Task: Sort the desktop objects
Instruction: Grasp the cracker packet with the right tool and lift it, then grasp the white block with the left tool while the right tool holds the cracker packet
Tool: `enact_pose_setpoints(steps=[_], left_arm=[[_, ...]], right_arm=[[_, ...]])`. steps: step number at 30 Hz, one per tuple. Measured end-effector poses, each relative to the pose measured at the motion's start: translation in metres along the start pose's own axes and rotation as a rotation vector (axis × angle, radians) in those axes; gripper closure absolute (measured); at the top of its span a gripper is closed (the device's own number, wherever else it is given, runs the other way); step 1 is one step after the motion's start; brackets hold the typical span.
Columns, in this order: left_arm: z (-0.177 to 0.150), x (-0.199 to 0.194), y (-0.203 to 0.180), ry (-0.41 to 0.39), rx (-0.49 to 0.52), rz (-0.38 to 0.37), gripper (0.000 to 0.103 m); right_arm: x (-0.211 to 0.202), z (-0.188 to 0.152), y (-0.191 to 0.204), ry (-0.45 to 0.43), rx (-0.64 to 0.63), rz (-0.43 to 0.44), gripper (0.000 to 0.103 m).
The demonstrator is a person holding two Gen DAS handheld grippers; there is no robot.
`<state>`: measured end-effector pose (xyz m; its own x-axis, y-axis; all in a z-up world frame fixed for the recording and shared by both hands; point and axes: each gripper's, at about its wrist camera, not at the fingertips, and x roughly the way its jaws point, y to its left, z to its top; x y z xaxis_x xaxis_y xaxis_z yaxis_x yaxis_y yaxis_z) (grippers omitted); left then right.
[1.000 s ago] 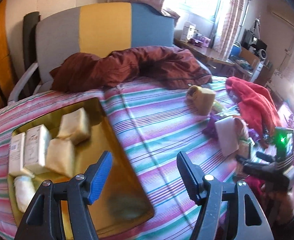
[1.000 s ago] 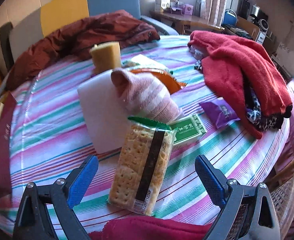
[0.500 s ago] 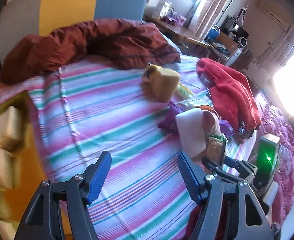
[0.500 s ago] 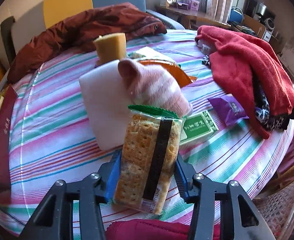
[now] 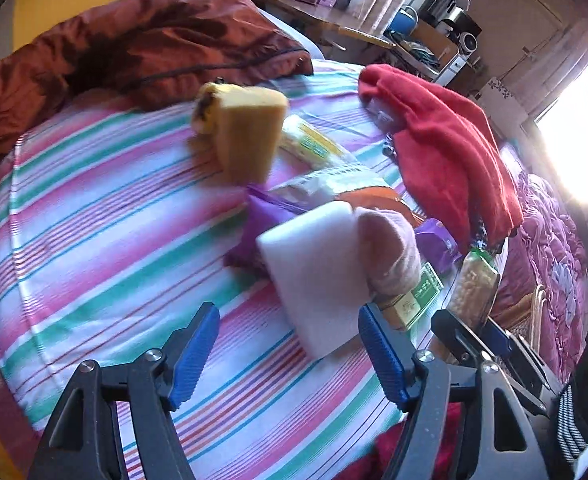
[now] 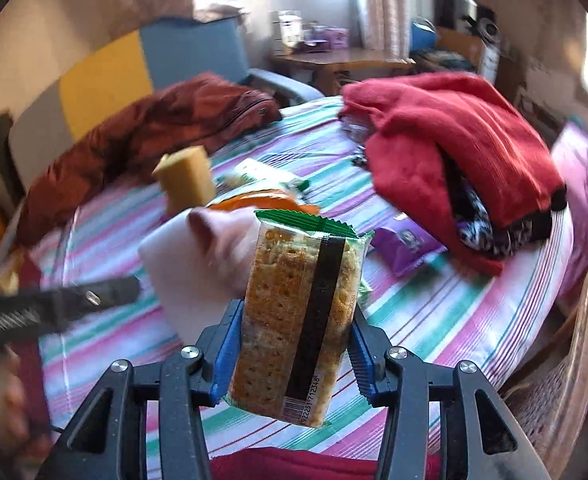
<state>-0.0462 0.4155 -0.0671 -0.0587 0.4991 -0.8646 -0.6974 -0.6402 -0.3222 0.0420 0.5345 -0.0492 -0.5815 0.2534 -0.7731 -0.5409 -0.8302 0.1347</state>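
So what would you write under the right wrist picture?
Right gripper shut on a cracker pack, held above the striped tablecloth.

The left gripper (image 5: pixel 288 354) is seen at the bottom of the frame, jaws opening with nothing between them, above a striped cloth (image 5: pixel 106 216). A white foam block (image 5: pixel 313 272) is shown at centre, a yellow sponge (image 5: pixel 246 132) above it, a red garment (image 5: pixel 445 148) at upper right

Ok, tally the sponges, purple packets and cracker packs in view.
sponges: 2 (yellow sponge, white sponge)
purple packets: 2 (left packet, right packet)
cracker pack: 1
total: 5
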Motion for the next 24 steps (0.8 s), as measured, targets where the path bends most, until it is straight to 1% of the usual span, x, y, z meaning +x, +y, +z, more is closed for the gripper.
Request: enact_pose_setpoints(steps=[2, 4, 5, 8, 12, 16, 18, 19, 20, 21, 22, 23, 24], left_arm=[[0.001, 0.008, -0.008, 0.003, -0.003, 0.005, 0.029], [0.003, 0.013, -0.014, 0.000, -0.007, 0.012, 0.021], [0.002, 0.016, -0.016, 0.001, -0.005, 0.015, 0.020], [0.004, 0.025, -0.020, 0.010, -0.026, 0.002, 0.020], [0.007, 0.033, -0.022, 0.013, -0.031, 0.019, 0.020], [0.009, 0.044, -0.022, 0.021, -0.017, 0.068, 0.020], [0.011, 0.050, -0.020, 0.038, -0.030, 0.067, 0.020], [0.011, 0.051, -0.019, 0.036, -0.033, 0.065, 0.020], [0.011, 0.053, -0.019, 0.028, -0.030, 0.080, 0.021], [0.011, 0.054, -0.018, 0.024, -0.026, 0.098, 0.025], [0.010, 0.054, -0.015, 0.013, -0.019, 0.106, 0.032], [0.009, 0.053, -0.013, 0.005, -0.014, 0.106, 0.042], [0.007, 0.052, -0.009, 0.003, -0.017, 0.085, 0.043]], right_arm=[[0.003, 0.002, -0.012, 0.019, 0.059, 0.025, 0.054], [0.007, 0.003, -0.017, 0.039, 0.092, 0.050, 0.054], [0.007, 0.003, -0.018, 0.042, 0.094, 0.053, 0.054], [0.007, 0.003, -0.020, 0.041, 0.093, 0.048, 0.054], [0.009, 0.003, -0.024, 0.044, 0.112, 0.051, 0.054], [0.009, 0.006, -0.025, 0.040, 0.128, 0.049, 0.054], [0.008, 0.005, -0.025, 0.042, 0.127, 0.052, 0.054], [0.008, 0.005, -0.024, 0.044, 0.125, 0.052, 0.054], [0.008, 0.005, -0.024, 0.045, 0.123, 0.051, 0.054], [0.009, 0.005, -0.024, 0.045, 0.121, 0.051, 0.054], [0.009, 0.005, -0.024, 0.045, 0.119, 0.051, 0.054], [0.009, 0.005, -0.024, 0.046, 0.116, 0.049, 0.054], [0.010, 0.005, -0.023, 0.047, 0.112, 0.049, 0.053]])
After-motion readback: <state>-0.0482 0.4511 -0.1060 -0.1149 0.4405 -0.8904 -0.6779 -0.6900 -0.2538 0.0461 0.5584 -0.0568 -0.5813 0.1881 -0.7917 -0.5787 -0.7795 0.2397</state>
